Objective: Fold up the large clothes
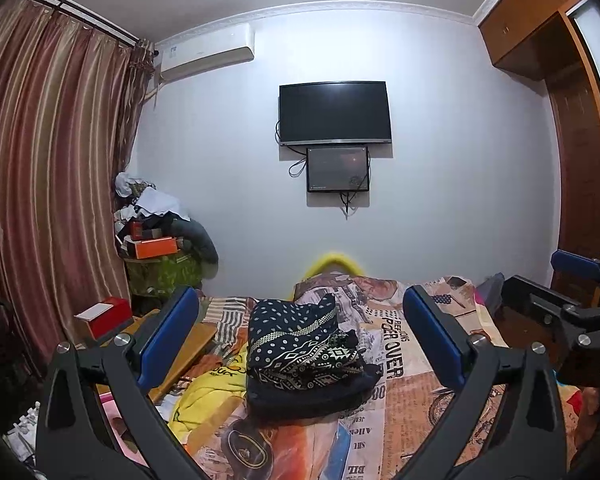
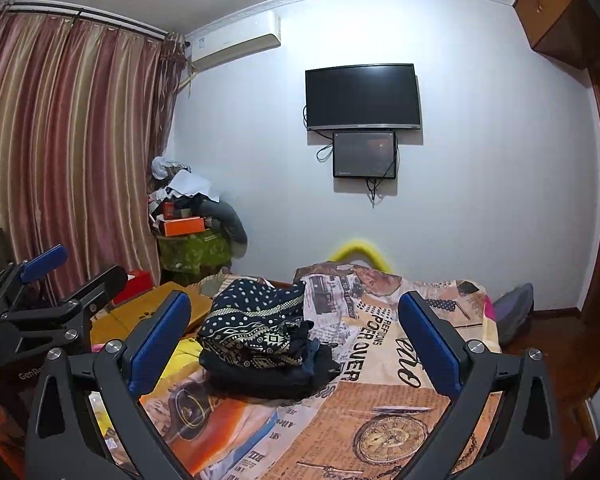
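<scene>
A dark navy garment with white dots and a geometric band lies folded in a compact stack on the bed; it also shows in the right wrist view. My left gripper is open and empty, held above the bed with the stack between and beyond its blue pads. My right gripper is open and empty, the stack left of its centre. The right gripper shows at the right edge of the left wrist view, and the left gripper at the left edge of the right wrist view.
The bed has a newspaper-print cover. A yellow garment lies at its left edge beside a wooden board and a red box. A cluttered pile stands by the curtain. A TV hangs on the wall.
</scene>
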Tool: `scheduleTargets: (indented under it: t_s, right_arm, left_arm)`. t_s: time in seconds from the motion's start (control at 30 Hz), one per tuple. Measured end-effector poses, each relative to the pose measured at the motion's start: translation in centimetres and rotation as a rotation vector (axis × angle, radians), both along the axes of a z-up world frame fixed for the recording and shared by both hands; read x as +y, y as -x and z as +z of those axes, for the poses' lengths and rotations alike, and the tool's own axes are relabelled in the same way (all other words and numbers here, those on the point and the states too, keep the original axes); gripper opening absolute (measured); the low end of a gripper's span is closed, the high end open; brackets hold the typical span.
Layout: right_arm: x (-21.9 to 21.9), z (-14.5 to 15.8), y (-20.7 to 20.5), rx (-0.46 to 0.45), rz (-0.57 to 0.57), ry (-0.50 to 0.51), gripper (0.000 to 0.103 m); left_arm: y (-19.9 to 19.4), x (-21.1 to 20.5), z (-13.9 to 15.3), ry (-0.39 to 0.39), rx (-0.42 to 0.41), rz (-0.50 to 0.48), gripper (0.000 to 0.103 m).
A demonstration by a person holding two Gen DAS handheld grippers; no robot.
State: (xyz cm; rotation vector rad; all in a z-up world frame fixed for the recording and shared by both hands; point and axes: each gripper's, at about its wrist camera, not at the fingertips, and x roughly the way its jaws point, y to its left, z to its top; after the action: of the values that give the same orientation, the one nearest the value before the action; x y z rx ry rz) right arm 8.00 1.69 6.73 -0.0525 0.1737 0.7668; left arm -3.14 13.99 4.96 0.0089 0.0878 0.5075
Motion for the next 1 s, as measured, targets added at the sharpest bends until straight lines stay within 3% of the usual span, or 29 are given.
scheduleTargets:
  t_s: [1.0]
  right_arm:
    - [-0.3,0.1,-0.3,0.024,-0.011,-0.011,0.103]
  left_arm:
    - [-1.3,-0.2,-0.7,0.025,0.036,-0.044,0.103]
